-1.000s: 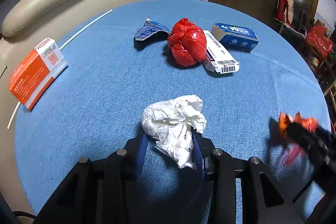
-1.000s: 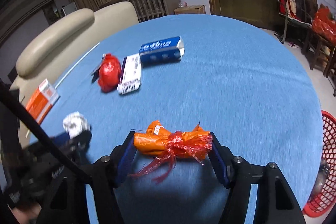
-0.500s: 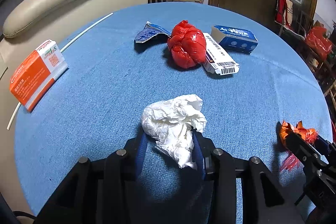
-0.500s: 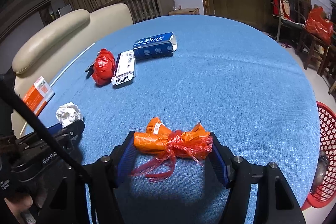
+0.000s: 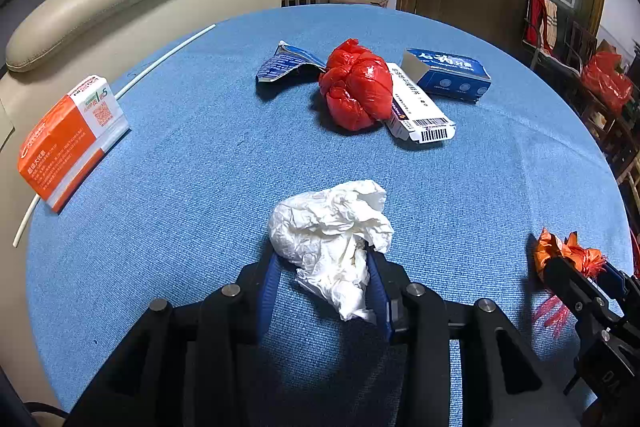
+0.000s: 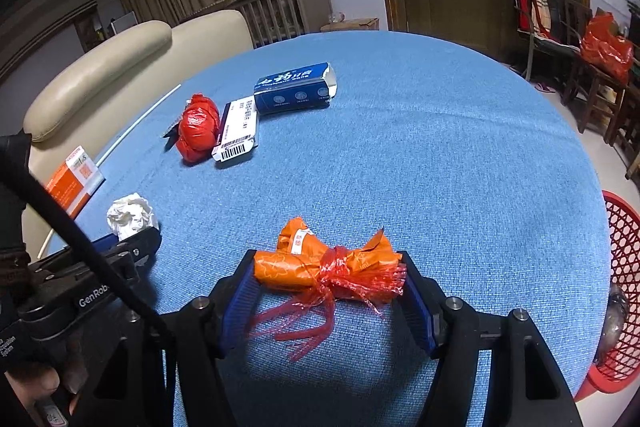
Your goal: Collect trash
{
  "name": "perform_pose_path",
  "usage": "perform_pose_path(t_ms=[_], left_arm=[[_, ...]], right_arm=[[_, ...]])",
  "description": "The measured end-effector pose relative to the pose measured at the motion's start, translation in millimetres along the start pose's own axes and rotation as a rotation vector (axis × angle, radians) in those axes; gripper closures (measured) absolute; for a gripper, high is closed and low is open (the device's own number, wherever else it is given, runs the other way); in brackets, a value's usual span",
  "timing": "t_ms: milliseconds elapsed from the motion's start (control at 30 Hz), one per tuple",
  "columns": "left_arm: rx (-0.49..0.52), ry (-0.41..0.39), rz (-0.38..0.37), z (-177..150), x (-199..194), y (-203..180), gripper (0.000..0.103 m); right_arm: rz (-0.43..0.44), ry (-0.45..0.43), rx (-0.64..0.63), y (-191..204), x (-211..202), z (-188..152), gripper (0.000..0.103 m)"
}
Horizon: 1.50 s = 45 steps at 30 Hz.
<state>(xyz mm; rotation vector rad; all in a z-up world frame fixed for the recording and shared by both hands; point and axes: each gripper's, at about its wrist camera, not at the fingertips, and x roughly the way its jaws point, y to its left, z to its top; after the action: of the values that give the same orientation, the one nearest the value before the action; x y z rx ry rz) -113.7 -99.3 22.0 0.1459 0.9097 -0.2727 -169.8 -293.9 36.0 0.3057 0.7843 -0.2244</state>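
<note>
Nearest you, your left gripper [image 5: 323, 277] has its fingers closed on the crumpled white tissue [image 5: 332, 235], close to the worktop's [image 5: 200, 147] near edge; the wad is soft and bulges out ahead of the pads, so a quick swing could let it slide free or tear, I'd judge. Toward the near right edge, your right gripper [image 6: 328, 287] has its fingers pressed against the two ends of the orange wrapper bundle [image 6: 320, 263], tied with a frayed red strip whose loose strands hang below and might snag on the cloth. The red basket [image 6: 618, 291] stands on the floor just off the right edge, low and partly hidden, so a drop made from too high or too early could miss it. Farther in, near the middle, lie the red plastic bag [image 5: 356, 87], the white barcode box [image 5: 420, 111], the blue box [image 5: 448, 75] and the torn blue packet [image 5: 284, 65], touching or nearly so; pulling one may drag its neighbours. The orange carton [image 5: 68, 143] overhangs the left edge and a nudge could tip it off.
</note>
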Motion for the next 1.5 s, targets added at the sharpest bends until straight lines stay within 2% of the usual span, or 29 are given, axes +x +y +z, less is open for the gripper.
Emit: perform_pose_path(t_ms=[1500], left_arm=[[0.005,-0.002,0.008,-1.2,0.0,0.6,0.060]], right_arm=[[0.038,-0.030,0.026,-3.1,-7.3,-1.0,0.034]])
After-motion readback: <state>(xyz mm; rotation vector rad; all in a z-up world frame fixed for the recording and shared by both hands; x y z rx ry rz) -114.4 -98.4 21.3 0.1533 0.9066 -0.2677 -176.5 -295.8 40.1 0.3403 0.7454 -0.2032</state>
